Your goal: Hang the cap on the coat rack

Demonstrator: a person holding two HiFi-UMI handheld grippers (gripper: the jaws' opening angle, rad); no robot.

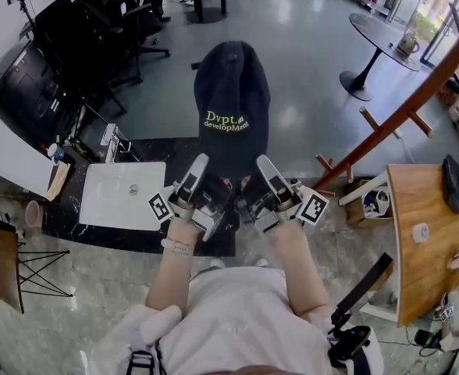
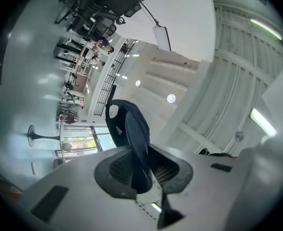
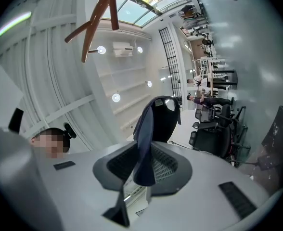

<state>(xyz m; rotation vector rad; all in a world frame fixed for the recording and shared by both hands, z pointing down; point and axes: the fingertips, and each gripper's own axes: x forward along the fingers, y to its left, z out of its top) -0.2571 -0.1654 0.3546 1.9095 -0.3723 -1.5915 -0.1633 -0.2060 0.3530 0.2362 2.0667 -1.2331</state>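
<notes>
Navy cap (image 1: 231, 92) edge clamped by left gripper (image 1: 206, 184) and right gripper (image 1: 257, 184); wooden coat rack (image 1: 407, 109) off right, nearer right gripper.

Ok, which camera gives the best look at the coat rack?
The head view: the coat rack runs as a slanting wooden pole with several pegs, right of the cap. The right gripper view catches only a few pegs at its top; the left gripper view shows none of it.

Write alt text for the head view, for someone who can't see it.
Left tongs and right tongs each clamp the near edge of a dark cap, holding it out ahead of the person. A wooden coat rack slants at right.
</notes>
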